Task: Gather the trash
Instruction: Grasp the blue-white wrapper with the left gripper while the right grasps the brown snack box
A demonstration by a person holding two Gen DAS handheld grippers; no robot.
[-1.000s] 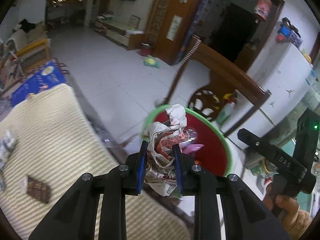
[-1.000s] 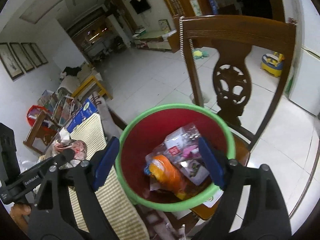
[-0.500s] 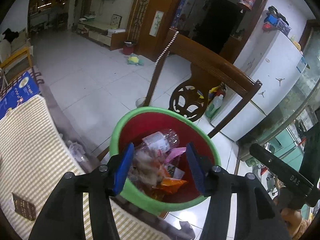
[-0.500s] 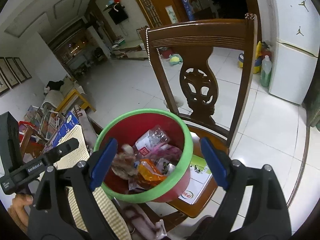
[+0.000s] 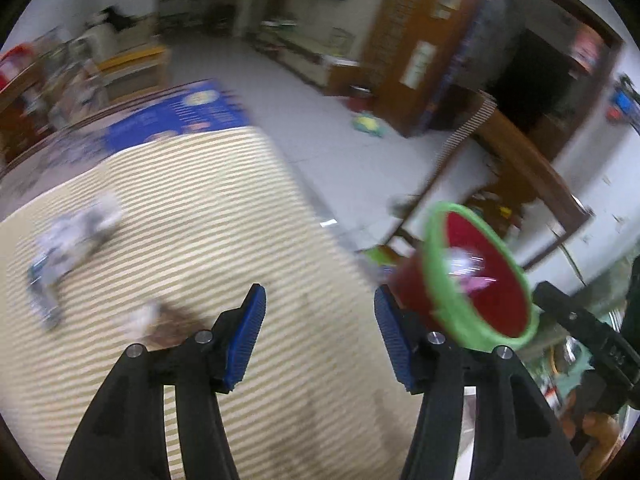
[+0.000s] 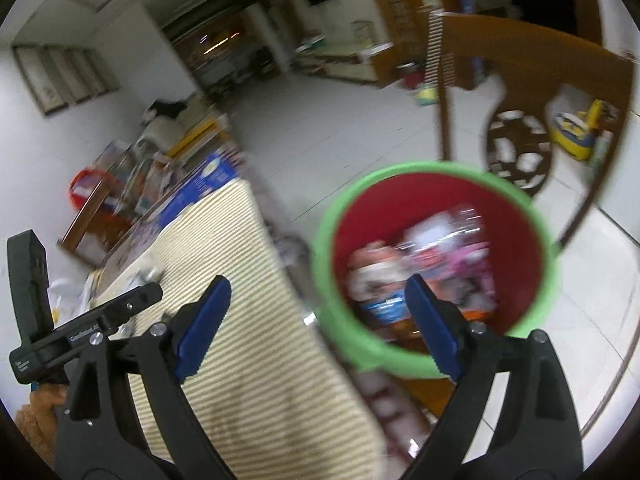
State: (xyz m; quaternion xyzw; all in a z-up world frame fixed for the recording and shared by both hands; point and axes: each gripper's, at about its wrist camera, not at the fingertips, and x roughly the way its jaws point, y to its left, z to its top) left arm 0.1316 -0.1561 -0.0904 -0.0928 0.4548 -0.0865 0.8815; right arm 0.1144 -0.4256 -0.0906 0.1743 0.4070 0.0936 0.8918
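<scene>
A red bin with a green rim [image 6: 552, 264] stands on a wooden chair beside the table and holds several pieces of trash [image 6: 432, 264]; it also shows in the left wrist view [image 5: 448, 304]. My left gripper [image 5: 320, 332] is open and empty above the striped tablecloth [image 5: 192, 208]. A crumpled grey-white wrapper [image 5: 68, 240] and a small brown packet [image 5: 168, 324] lie on the cloth to its left. My right gripper [image 6: 316, 324] is open and empty, over the table edge and the bin's near rim.
The wooden chair back [image 6: 532, 60] rises behind the bin. A blue box [image 5: 172, 116] lies at the table's far end. Cluttered shelves and a yellow stool [image 5: 132, 64] stand at the far left. White tiled floor [image 5: 320, 128] lies beyond the table.
My left gripper let the crumpled paper fall into the bin, opened, and swung left over the tablecloth. My right gripper stayed open and shifted left towards the table.
</scene>
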